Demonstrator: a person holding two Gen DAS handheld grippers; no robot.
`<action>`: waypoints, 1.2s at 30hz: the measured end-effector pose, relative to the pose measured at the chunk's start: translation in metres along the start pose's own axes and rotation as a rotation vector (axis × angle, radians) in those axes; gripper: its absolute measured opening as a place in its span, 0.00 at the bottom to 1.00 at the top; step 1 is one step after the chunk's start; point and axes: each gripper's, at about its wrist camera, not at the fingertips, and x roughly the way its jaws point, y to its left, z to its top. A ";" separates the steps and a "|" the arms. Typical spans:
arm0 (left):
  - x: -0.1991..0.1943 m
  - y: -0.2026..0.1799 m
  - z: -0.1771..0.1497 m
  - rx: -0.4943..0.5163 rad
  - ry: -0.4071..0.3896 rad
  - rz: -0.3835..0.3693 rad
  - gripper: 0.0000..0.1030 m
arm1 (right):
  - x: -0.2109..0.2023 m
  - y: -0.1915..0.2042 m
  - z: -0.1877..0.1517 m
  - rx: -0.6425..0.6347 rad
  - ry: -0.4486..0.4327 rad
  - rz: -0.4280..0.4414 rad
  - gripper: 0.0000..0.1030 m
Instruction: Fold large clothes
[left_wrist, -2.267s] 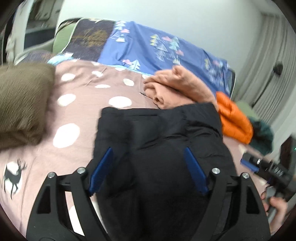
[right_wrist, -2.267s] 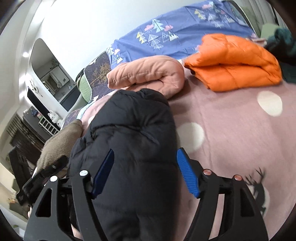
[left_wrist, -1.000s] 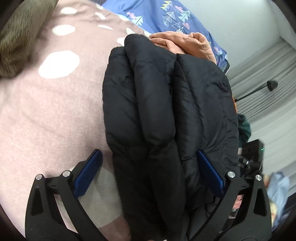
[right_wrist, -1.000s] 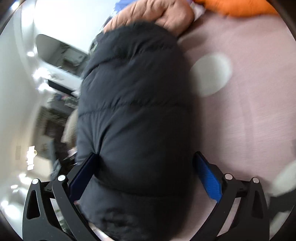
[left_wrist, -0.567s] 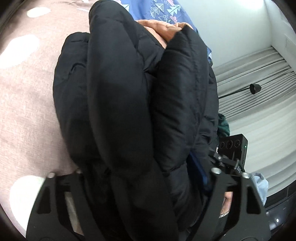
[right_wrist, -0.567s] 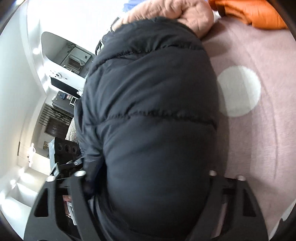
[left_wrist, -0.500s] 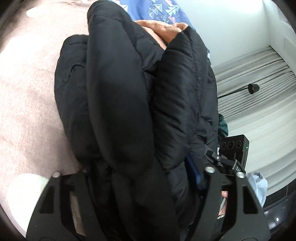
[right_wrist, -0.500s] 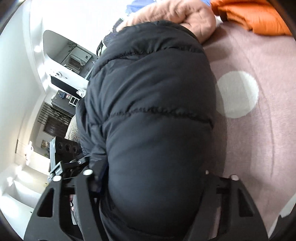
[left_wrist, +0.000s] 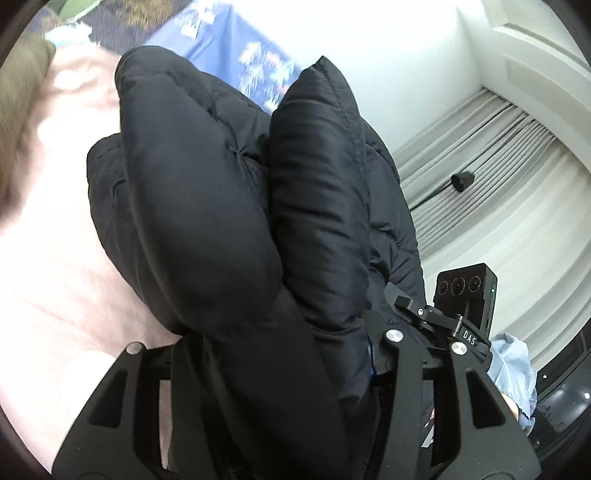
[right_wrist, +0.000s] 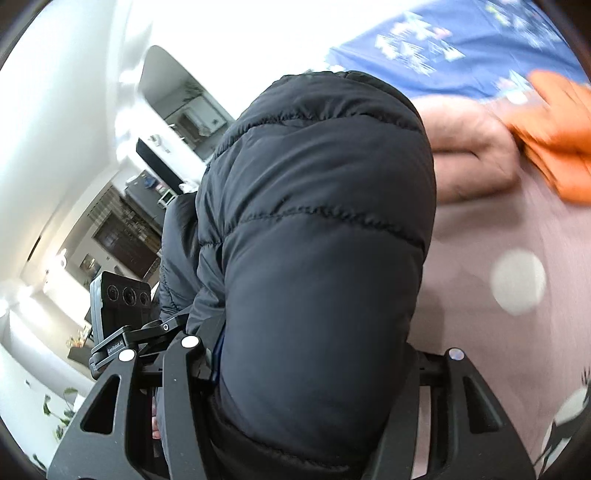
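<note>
An orange jacket (right_wrist: 554, 133) and a peach garment (right_wrist: 476, 155) are seen on the pink spotted bedspread (right_wrist: 517, 240) (motion-blurred). The folded black puffer jacket (left_wrist: 229, 206) is clamped between the jaws of the left tongs (left_wrist: 273, 350) and the right tongs (right_wrist: 317, 354), blocking both views.

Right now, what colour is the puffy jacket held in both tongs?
Black; the puffy jacket shows best in the right wrist view.
</note>
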 end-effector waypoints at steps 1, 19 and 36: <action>-0.003 -0.002 0.006 0.004 -0.016 0.004 0.49 | 0.005 0.003 0.006 -0.008 0.001 0.012 0.52; 0.016 0.118 0.163 -0.172 -0.209 0.156 0.54 | 0.233 -0.049 0.163 0.023 0.095 0.071 0.57; 0.012 0.166 0.161 -0.252 -0.206 0.544 0.81 | 0.291 -0.063 0.157 -0.179 0.203 -0.315 0.90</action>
